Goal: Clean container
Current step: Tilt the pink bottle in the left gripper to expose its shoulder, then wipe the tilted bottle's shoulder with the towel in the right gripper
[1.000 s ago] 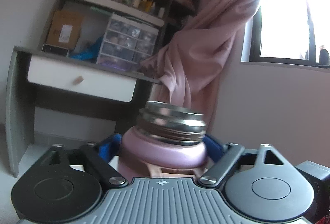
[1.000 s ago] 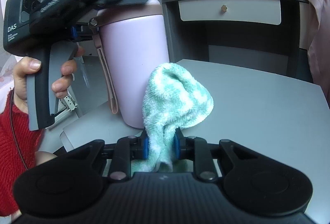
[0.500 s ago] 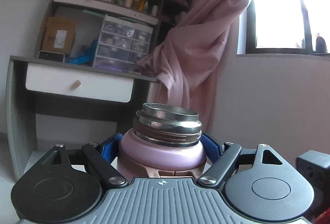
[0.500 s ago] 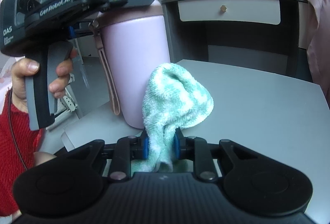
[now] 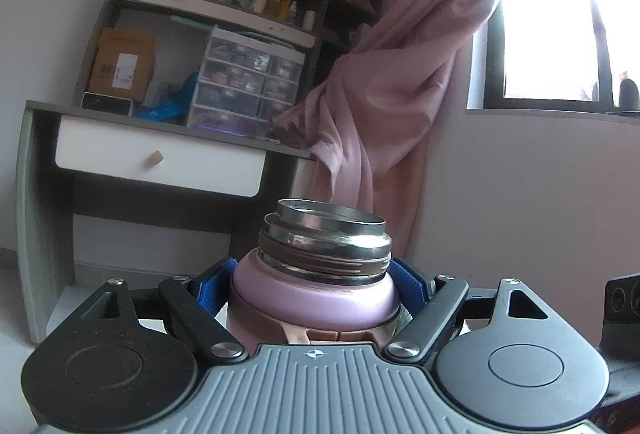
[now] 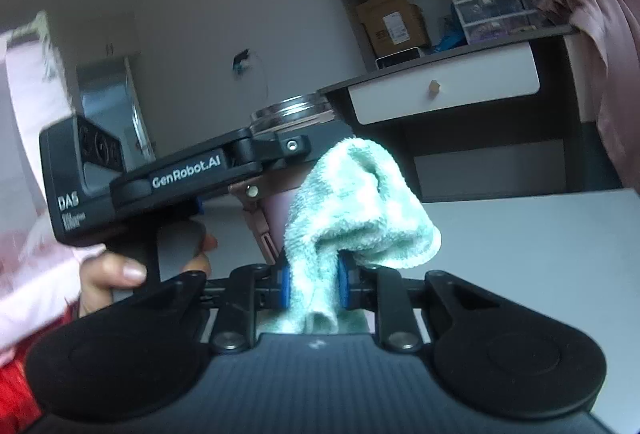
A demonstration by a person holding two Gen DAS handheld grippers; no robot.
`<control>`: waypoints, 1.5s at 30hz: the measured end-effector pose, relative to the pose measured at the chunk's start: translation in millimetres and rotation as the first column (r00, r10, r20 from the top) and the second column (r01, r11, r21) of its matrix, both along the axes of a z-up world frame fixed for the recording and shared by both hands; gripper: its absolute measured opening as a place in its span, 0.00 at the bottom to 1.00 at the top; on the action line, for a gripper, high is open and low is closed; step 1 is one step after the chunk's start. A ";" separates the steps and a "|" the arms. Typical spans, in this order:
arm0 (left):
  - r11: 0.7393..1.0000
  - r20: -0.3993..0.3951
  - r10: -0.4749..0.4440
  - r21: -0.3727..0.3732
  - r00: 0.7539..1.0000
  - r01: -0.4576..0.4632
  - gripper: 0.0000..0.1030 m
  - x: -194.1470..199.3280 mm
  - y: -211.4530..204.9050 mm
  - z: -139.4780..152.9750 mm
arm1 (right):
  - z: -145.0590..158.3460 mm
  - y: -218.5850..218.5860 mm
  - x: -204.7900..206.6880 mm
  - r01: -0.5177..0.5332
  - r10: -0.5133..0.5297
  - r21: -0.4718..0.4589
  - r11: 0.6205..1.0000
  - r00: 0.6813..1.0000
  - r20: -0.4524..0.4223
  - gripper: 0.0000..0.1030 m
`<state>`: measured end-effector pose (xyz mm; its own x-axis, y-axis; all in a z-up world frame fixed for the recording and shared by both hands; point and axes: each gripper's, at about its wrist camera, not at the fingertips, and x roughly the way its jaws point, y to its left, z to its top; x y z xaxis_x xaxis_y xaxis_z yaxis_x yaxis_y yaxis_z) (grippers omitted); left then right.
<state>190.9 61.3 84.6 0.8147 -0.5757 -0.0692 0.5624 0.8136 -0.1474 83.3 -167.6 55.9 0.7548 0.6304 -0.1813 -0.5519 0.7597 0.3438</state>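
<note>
So the left gripper (image 5: 314,284) has its blue pads clamped on either side of the pink bottle (image 5: 314,294), right at the shoulder just under the steel threaded neck (image 5: 324,238). The bottle stands pretty much upright, long axis vertical, open mouth pointing up, no lid on it. In the right wrist view the bottle (image 6: 280,210) is mostly hidden behind the left gripper (image 6: 280,150) and the cloth, over the near-left part of the grey table (image 6: 520,234). The right gripper (image 6: 314,286) is pinching a mint-green fluffy cloth (image 6: 360,206), which bunches up above its fingers, just beside the bottle. Can't tell if they touch.
</note>
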 end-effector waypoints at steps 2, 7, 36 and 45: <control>1.000 0.010 -0.001 0.015 1.000 0.001 0.80 -0.7 -2.2 2.4 | 2.4 -3.8 -5.0 -0.018 0.017 0.030 0.999 1.000 0.017 0.21; 1.000 0.010 0.012 0.013 1.000 -0.012 0.80 -2.6 -4.1 -1.7 | 5.0 -4.6 -1.3 -0.027 0.026 0.032 0.999 0.999 0.021 0.21; 1.000 0.024 0.002 0.018 1.000 -0.003 0.80 -14.6 -16.7 -15.2 | -60.7 5.8 18.9 -0.005 0.013 0.030 1.000 0.962 -0.273 0.21; 1.000 0.024 0.000 0.017 1.000 0.000 0.80 -18.9 -13.8 -16.3 | -22.4 1.5 -1.3 0.002 0.005 0.044 0.999 0.988 -0.154 0.21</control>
